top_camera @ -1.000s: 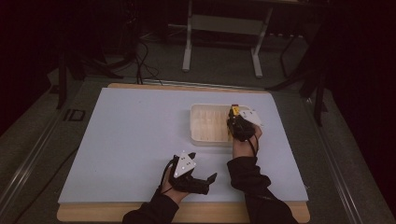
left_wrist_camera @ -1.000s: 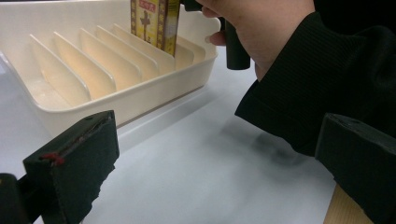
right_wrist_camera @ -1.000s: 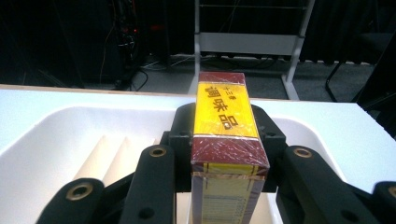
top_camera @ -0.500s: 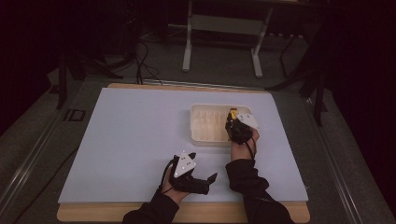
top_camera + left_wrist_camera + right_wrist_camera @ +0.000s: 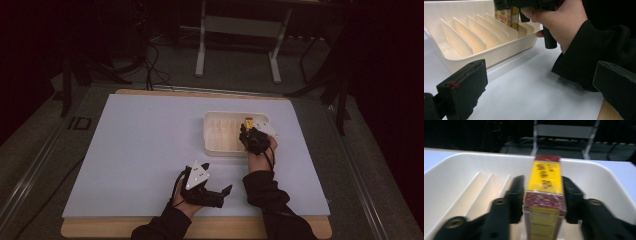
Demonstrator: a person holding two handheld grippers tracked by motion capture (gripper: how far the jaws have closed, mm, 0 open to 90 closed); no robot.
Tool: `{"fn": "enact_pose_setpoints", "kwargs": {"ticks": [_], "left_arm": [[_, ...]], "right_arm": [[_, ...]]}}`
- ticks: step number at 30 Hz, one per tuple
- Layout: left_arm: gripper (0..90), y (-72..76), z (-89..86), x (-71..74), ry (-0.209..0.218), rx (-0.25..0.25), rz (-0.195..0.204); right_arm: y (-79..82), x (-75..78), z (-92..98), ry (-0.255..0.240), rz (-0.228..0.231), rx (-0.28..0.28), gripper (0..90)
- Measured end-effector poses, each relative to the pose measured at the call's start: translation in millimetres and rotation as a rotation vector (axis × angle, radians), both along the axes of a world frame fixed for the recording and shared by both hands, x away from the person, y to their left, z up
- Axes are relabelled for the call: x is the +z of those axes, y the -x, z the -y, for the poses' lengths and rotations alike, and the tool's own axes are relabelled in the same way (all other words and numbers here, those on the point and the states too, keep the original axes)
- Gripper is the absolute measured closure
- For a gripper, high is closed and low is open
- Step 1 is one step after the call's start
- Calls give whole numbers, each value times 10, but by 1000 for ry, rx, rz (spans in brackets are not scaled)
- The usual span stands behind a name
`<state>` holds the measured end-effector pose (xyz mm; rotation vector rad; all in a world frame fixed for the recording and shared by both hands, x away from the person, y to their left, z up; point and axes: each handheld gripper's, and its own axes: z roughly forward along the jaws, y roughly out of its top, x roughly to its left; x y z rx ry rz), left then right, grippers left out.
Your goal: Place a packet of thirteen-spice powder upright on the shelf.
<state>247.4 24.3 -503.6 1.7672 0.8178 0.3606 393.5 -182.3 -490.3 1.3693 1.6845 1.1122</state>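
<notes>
1. Our right gripper has just been opening its jaws; a yellow and red box stands between them, with a thin gap on the left side, so the pads no longer press on it.
2. The box stands upright in a slot at the right end of the white divided tray, which sits right of centre on the pale table.
3. Our left gripper rests near the table's front edge, well apart from the tray, jaws spread wide with nothing between them.
4. Our right hand is just in front of the tray's near wall.
</notes>
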Motion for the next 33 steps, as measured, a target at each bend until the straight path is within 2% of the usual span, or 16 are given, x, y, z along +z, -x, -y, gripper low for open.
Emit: {"fn": "enact_pose_setpoints", "kwargs": {"ticks": [3,7,11,14,17,19,23,24,27,28,33], "left_arm": [[4,-12,-26,14,9,14,-1],[5,-17,-35,27,12,17,2],[5,-20,-34,36,9,13,2],[5,-26,-44,41,10,17,2],[5,-22,-41,40,8,15,4],[5,-15,-41,42,7,11,4],[5,-4,-49,58,3,11,12],[5,-4,-49,58,3,11,12],[5,-3,-60,65,2,11,13],[5,-3,-65,64,-2,11,11],[4,5,-82,58,-4,8,9]], "right_arm": [[15,47,14,18,23,28,484],[45,143,56,21,46,57,482],[83,237,120,16,65,77,417],[90,294,162,-3,37,113,334],[114,337,197,-12,22,155,287],[131,364,221,-36,3,174,271],[192,428,269,-71,17,218,205],[192,428,269,-71,17,218,205],[254,478,293,-70,21,273,145],[267,485,294,-58,20,291,136],[351,493,342,-77,27,329,135]]}}
